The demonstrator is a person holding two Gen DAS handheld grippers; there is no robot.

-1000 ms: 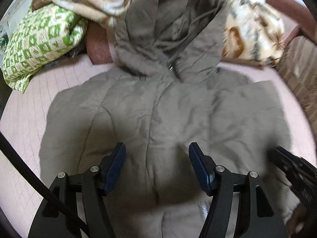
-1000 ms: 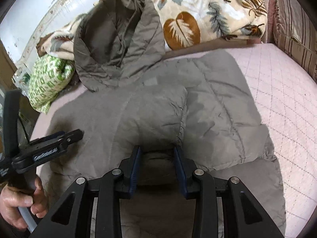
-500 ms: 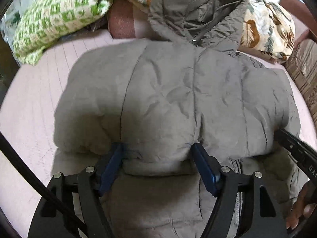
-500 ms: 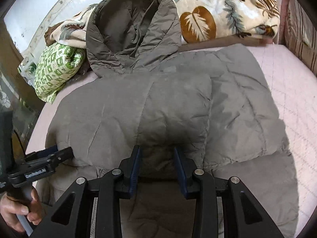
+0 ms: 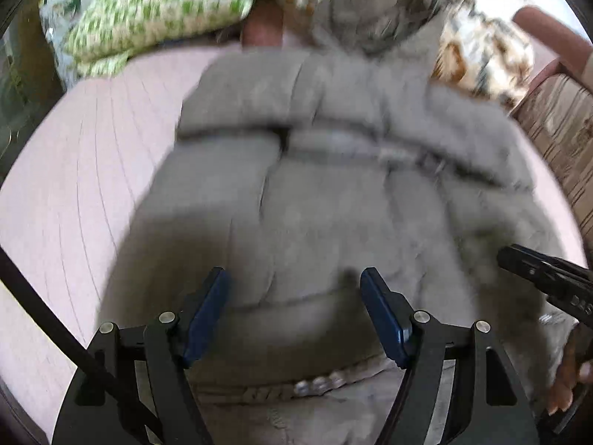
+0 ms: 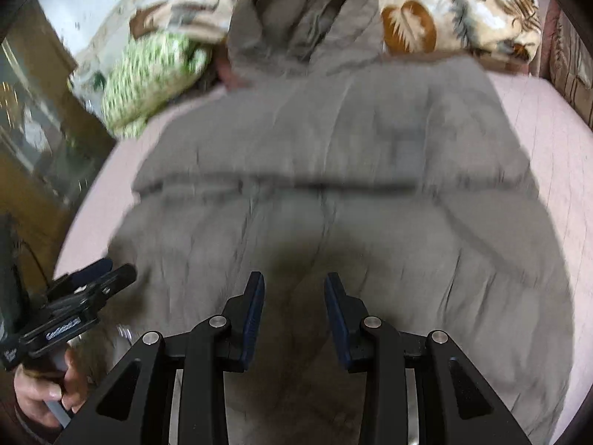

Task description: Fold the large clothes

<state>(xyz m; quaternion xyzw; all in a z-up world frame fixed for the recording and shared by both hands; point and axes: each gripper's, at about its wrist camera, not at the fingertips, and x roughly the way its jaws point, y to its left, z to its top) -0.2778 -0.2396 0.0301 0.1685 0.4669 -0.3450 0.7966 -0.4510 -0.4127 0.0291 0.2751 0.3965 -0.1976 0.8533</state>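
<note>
Your grey-brown quilted puffer jacket with a hood [image 6: 333, 185] lies spread over the pink quilted bed cover [image 5: 74, 185], bottom half doubled up over the chest, hood [image 6: 296, 18] propped against the leaf-print fleece blanket [image 6: 463, 7] at the head end, with the green-and-white patterned pillow [image 5: 148, 11] off to one side. Both views are motion-blurred, so seam detail is hard to read.

Your left gripper [image 5: 294, 311] has its jaws wide apart with nothing pinched, jacket only beneath. Your right gripper [image 6: 294, 319] shows a narrower gap, and no fabric sits between the pads; both look free of the cloth.

Handling, as a guess: light but bulky, soft and springy, so the padding will push a fold back open. The shell looks slick, so a shallow pinch may slip. Take hold at a stitched seam or the doubled fold edge [image 6: 315, 183], grabbing both layers deep in the jaws, one gripper near each side. Avoid the zipper strip [image 5: 307, 387] near you.
</note>
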